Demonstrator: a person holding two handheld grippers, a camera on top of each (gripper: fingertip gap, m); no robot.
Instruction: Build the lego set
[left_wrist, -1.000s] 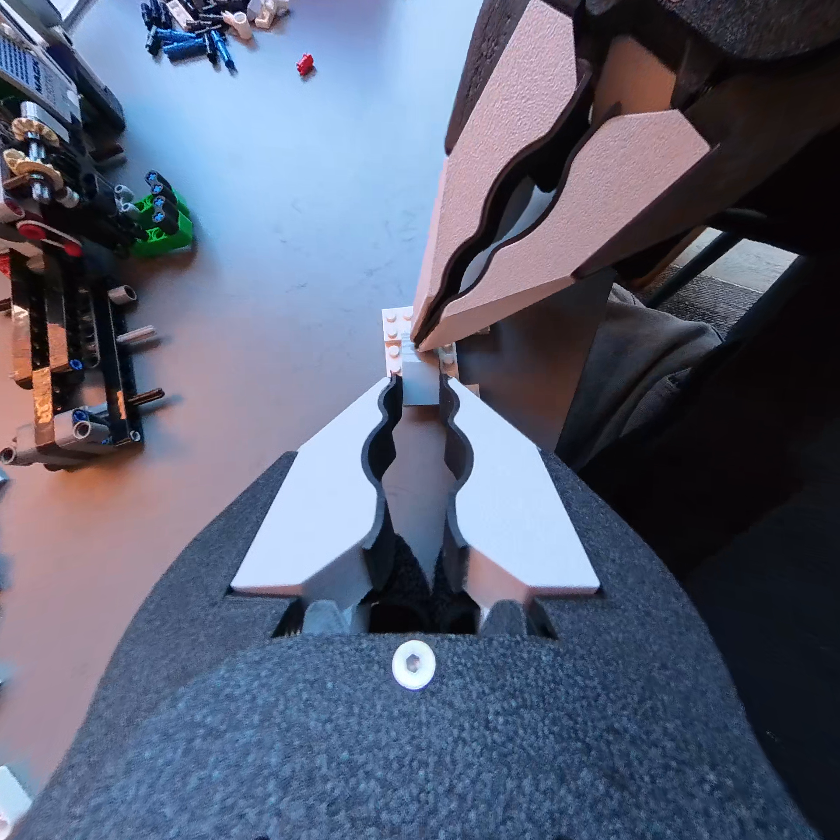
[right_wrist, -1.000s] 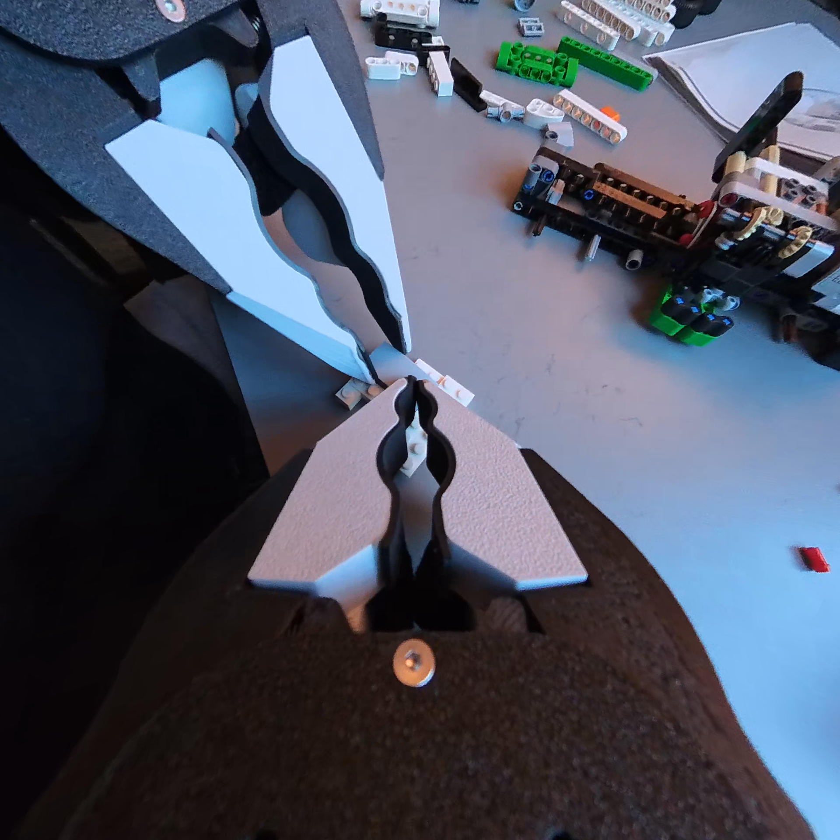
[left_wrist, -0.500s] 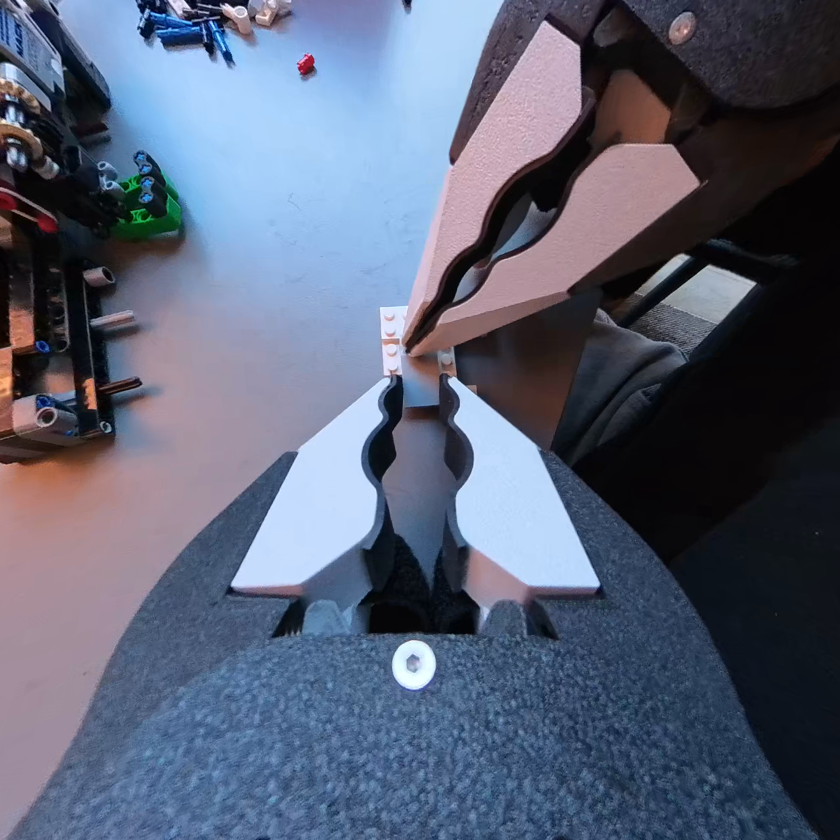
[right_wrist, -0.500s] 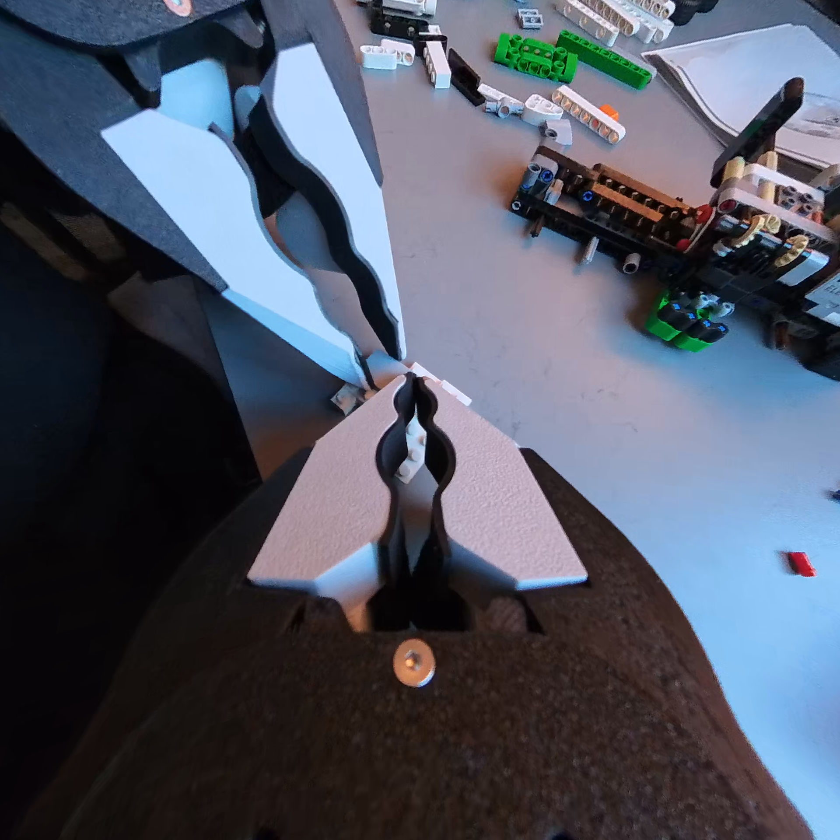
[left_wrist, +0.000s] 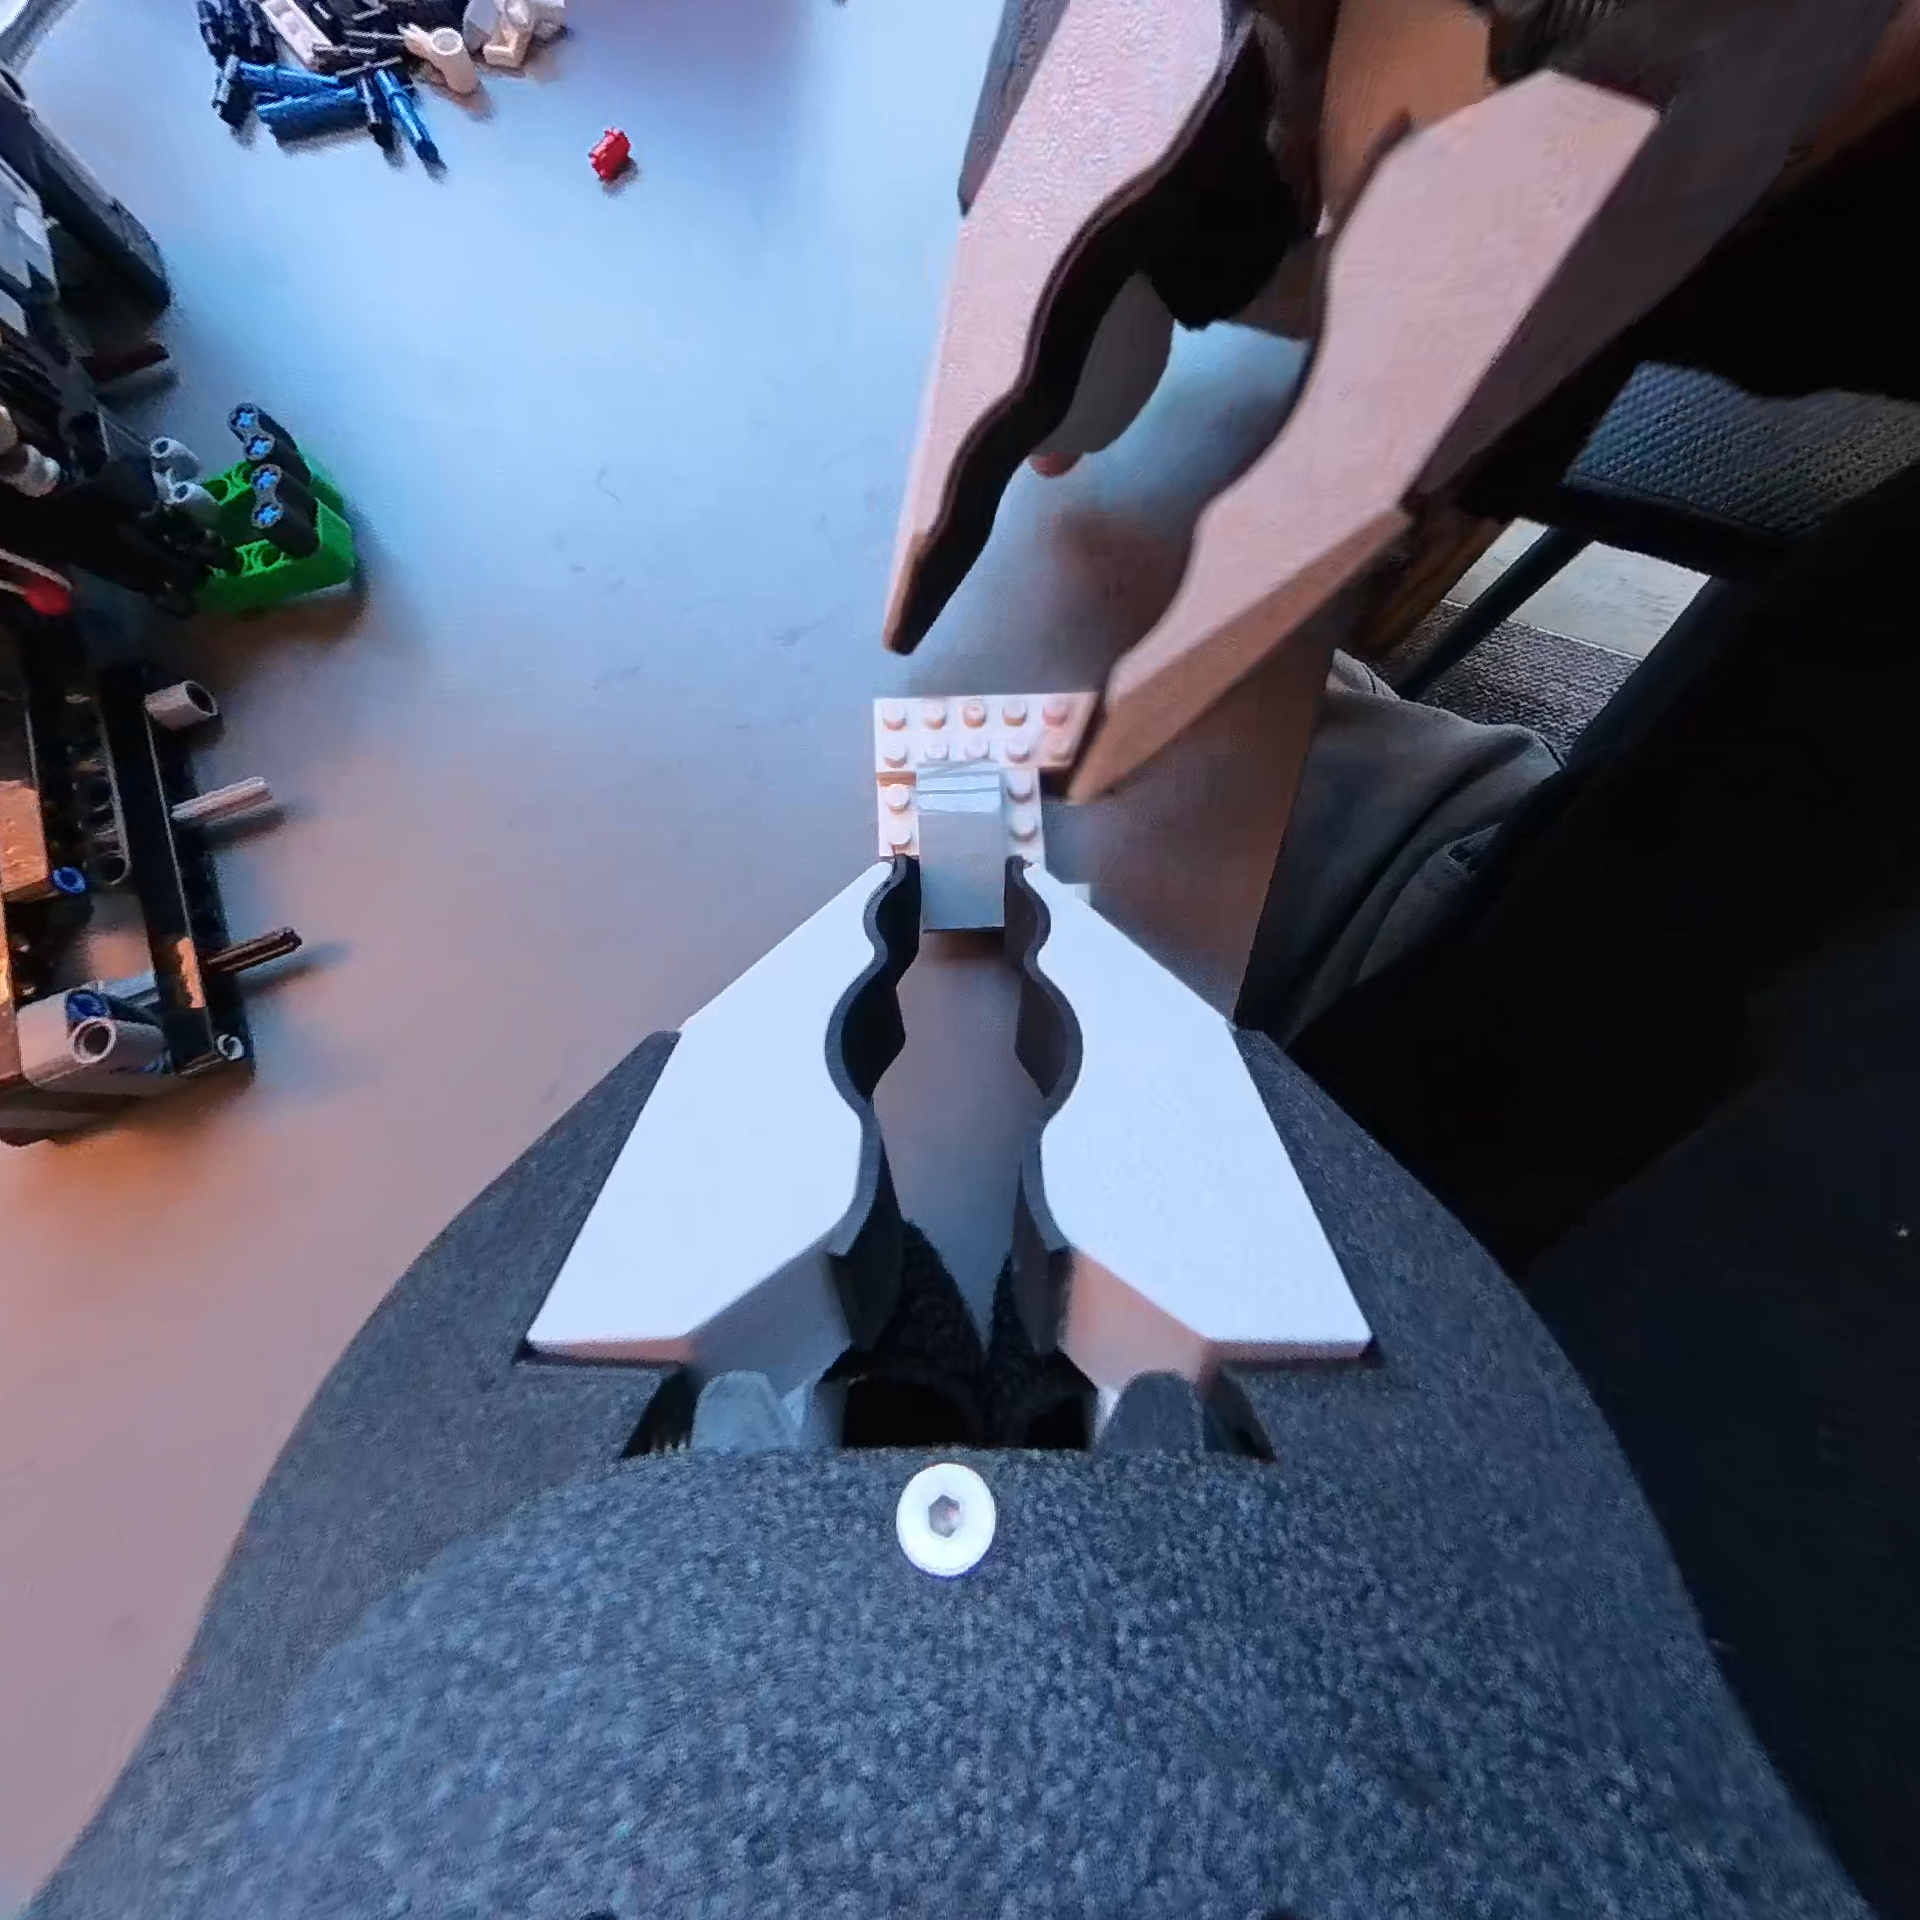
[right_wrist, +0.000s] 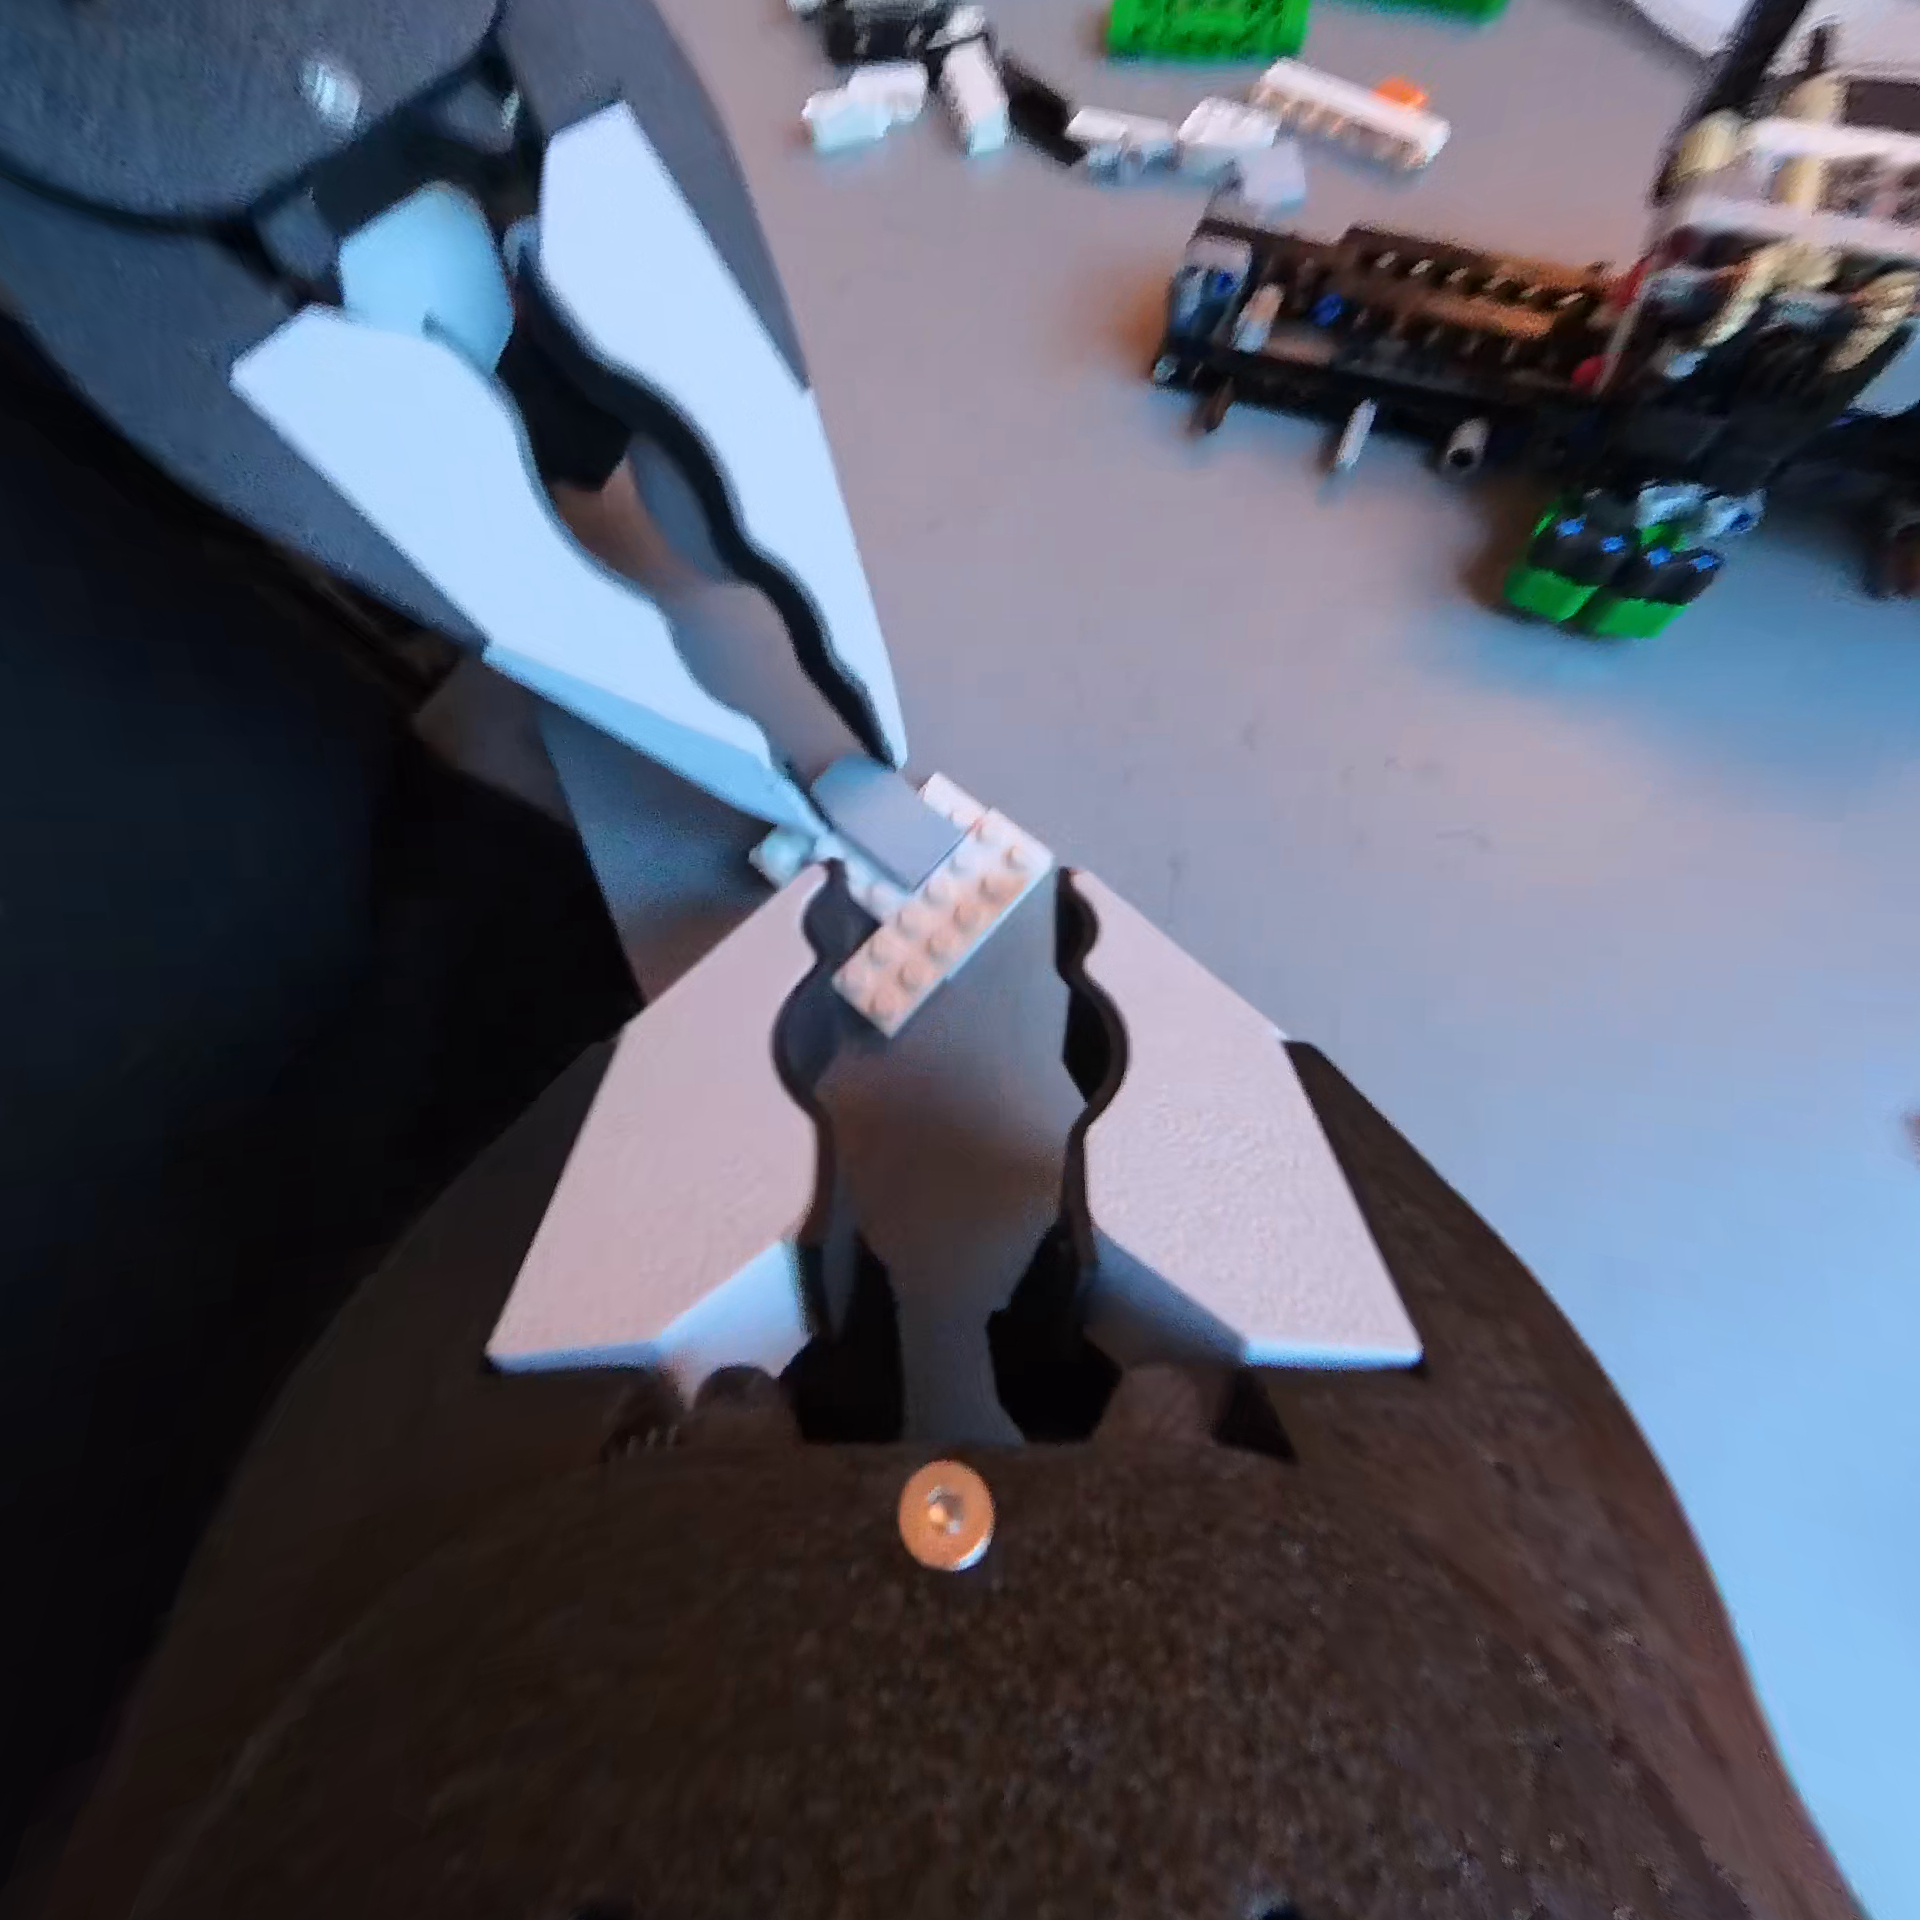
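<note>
Left gripper: left gripper (left_wrist: 961, 878) sat at frame centre in its own view, fingers pinched on the grey tile end of the white plate assembly (left_wrist: 971, 774), holding it above the table (left_wrist: 644, 436).
Right gripper: right gripper (right_wrist: 940, 883) had its fingers spread wide, nothing between them; in the left wrist view it hung in the upper right, tips apart, one tip just over the plate's right edge.
Task piece: studded white plate with a smooth grey tile (right_wrist: 883, 831) seated on it, centre of both views, near the table's near edge.
Step in hand: looked like a sub-assembly press-fit just finished, the right side letting go while the left carried the piece.
Rest of the build: black chassis (right_wrist: 1455, 301) with green block (right_wrist: 1590, 582), upper right of the right wrist view; loose white beams (right_wrist: 1340, 114) along the top; a red piece (left_wrist: 610, 154) upper left of the left view.
Next move calls for: probably fetching another part with the free gripper, or carrying the plate to the chassis, keeping the pinch level so the tile stays seated.
</note>
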